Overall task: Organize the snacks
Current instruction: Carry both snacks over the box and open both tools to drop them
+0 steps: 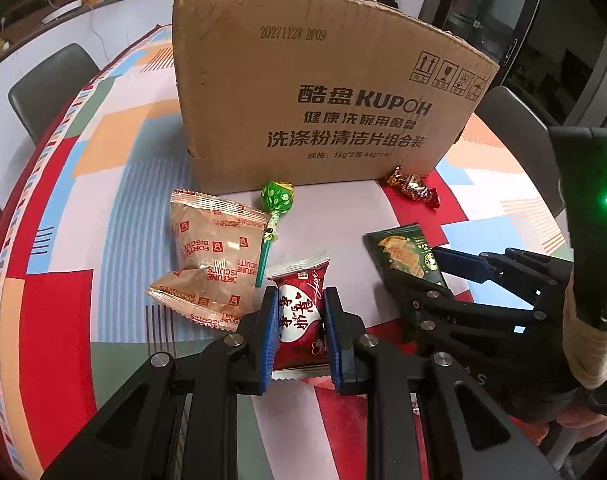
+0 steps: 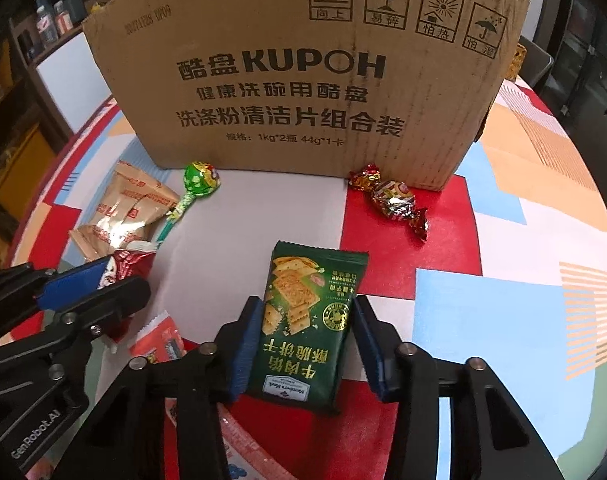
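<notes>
While reaching low over the patterned table (image 1: 103, 208) toward the cardboard box (image 1: 303, 92), left gripper (image 1: 299, 320) pinching the red packet (image 1: 301, 312), right gripper (image 2: 307, 336) bracketing, seemingly touching, the flat-lying green cracker packet (image 2: 303, 320).

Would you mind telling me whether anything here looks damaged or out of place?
The cardboard box has a torn, dented top-left corner and a ragged lower-left edge. The snacks lie scattered before it, including the lollipop and foil candy.
</notes>
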`<state>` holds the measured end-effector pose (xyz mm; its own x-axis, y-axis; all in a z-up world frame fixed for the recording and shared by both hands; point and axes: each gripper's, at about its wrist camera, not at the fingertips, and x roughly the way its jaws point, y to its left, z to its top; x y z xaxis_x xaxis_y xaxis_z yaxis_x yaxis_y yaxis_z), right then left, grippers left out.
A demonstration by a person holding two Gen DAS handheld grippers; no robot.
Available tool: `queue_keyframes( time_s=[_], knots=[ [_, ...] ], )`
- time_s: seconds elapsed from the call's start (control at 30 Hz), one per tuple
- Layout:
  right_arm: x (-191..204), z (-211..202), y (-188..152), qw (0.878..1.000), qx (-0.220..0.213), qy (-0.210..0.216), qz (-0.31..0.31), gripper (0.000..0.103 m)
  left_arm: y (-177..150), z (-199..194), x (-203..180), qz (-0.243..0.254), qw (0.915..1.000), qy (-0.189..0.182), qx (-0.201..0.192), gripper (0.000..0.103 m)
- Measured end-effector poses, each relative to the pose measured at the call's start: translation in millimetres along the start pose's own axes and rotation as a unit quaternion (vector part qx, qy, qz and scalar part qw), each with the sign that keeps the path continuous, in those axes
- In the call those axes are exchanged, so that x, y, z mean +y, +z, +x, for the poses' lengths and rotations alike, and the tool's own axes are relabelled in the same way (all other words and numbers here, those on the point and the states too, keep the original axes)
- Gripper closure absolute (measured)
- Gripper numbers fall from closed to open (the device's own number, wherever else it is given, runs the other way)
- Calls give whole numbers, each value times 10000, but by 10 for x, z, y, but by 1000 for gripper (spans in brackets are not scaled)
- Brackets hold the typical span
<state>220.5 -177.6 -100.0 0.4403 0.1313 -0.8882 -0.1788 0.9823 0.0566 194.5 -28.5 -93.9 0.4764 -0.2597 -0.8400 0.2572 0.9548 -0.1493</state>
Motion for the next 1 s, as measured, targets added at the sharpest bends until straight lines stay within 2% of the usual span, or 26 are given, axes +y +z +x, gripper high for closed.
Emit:
queue_keyframes(
  time_s=[0.43, 0.8, 1.0],
  knots=[
    [-37, -484, 56, 9981, -573, 151, 141, 58, 92, -358, -97, 54, 9989, -35, -465, 81],
    [-50, -961, 209, 9904, -1357, 194, 158, 58, 287, -853, -204, 201, 9932, -62, -1145, 81],
    [-84, -1267, 360, 9830, -1823, 196, 121, 58, 503, -1133, -251, 322, 9867, 23, -1593, 81]
  ],
)
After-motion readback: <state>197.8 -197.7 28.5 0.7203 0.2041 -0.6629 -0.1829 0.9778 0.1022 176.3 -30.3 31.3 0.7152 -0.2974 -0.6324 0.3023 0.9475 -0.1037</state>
